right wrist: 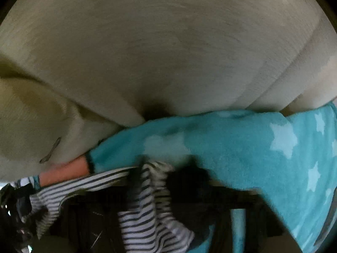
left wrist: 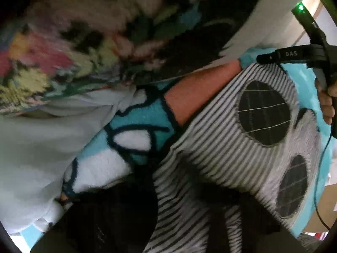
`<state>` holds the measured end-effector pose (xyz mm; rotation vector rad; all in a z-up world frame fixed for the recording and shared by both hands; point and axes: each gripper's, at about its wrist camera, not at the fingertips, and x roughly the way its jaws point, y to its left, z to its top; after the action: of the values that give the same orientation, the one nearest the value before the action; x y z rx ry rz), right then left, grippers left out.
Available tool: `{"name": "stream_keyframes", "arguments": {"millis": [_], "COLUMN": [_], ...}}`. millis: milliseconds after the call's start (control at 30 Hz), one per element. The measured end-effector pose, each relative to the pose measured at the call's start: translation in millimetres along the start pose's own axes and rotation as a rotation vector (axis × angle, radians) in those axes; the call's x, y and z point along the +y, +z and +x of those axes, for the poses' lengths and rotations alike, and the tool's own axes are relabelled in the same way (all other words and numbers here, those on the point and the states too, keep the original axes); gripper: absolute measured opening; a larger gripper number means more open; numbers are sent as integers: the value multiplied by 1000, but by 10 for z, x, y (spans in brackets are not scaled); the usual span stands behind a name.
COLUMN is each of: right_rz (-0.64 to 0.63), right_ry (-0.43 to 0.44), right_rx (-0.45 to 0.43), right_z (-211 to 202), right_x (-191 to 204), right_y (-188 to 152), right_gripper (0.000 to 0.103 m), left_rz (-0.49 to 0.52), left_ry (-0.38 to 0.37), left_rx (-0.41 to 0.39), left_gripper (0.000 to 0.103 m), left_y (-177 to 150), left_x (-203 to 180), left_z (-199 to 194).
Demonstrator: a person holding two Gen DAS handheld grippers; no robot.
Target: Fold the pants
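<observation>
Where it nears the striped pants (left wrist: 210, 147), the right hand-held gripper (left wrist: 267, 58) reads "DAS".

black-and-white striped pants (left wrist: 210, 147); turquoise blanket (right wrist: 242, 147)

White letters reading "DAS" are showing upside down on the black arm of the right tool (left wrist: 262, 58), at two o'clock in the left wrist view. Nothing else is reading as text in either view.
</observation>
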<state>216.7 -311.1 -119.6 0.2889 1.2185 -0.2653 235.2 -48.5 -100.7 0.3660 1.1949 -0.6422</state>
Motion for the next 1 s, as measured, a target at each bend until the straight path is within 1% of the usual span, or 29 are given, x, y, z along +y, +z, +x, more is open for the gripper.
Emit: {"name": "stream_keyframes", "arguments": {"millis": [33, 67, 167, 200, 367, 400, 467, 500, 533, 600, 633, 667, 700, 733, 767, 867, 900, 933, 1000], "right_rz": [2, -2, -16, -9, -20, -25, -38, -47, -54, -63, -60, -55, -52, -50, -49, -43, -39, -26, 14], "right_ry": [24, 29, 31, 48, 122, 137, 168, 180, 187, 214, 228, 246, 254, 261, 266, 275, 279, 290, 313], "right_rx": [4, -7, -42, -53, -108, -113, -128, -133, -137, -141, -141, -138, -134, -130, -124, -86, -75, -57, -44], "right_z": [-46, -109, -292, -371, -743, -888, -1069, -1085, -1110, -1193, -1199, -1254, -1208, -1215, -1204, -1146, -1108, -1062, -1039], "right_x": [13, 27, 14, -7, -182, -315, -384, -382, -239, -264, -302, -368, -310, -356, -415, -564, -580, -641, -780], "right_y": [-10, -27, -116, -150, -358, -366, -517, -533, -539, -651, -728, -859, -947, -1036, -1119, -1501, -1558, -1654, -1809], "right_gripper": [15, 14, 14, 14, 14, 14, 14, 14, 14, 14, 14, 14, 14, 14, 14, 15, 15, 16, 19], "left_rz": [-20, -37, -84, -98, -158, -162, -174, -186, -194, -217, -227, -237, -253, -265, -274, -297, -308, -315, -312], "left_ry": [-12, -8, -16, -12, 0, 4, 8, 5, 1, -4, -3, -5, -13, -15, -12, 8, 23, 31, 45], "left_rx": [-7, -26, -41, -50, -101, -109, -129, -140, -145, -154, -154, -150, -143, -132, -122, -65, -45, -31, -36], "left_gripper": [5, 5, 5, 5, 5, 5, 5, 5, 5, 5, 5, 5, 5, 5, 5, 6, 7, 7, 9], "left_y": [-14, -39, -109, -144, -474, -545, -717, -822, -909, -1128, -1228, -1175, -1335, -1354, -1346, -1606, -1712, -1787, -1883], "left_x": [4, -5, -34, -62, -206, -201, -311, -384, -346, -444, -604, -584, -609, -660, -841, -1037, -1105, -1145, -1200], "left_z": [-40, -94, -201, -250, -635, -720, -897, -989, -1048, -1195, -1193, -1080, -1082, -1014, -844, -690, -623, -584, -656]}}
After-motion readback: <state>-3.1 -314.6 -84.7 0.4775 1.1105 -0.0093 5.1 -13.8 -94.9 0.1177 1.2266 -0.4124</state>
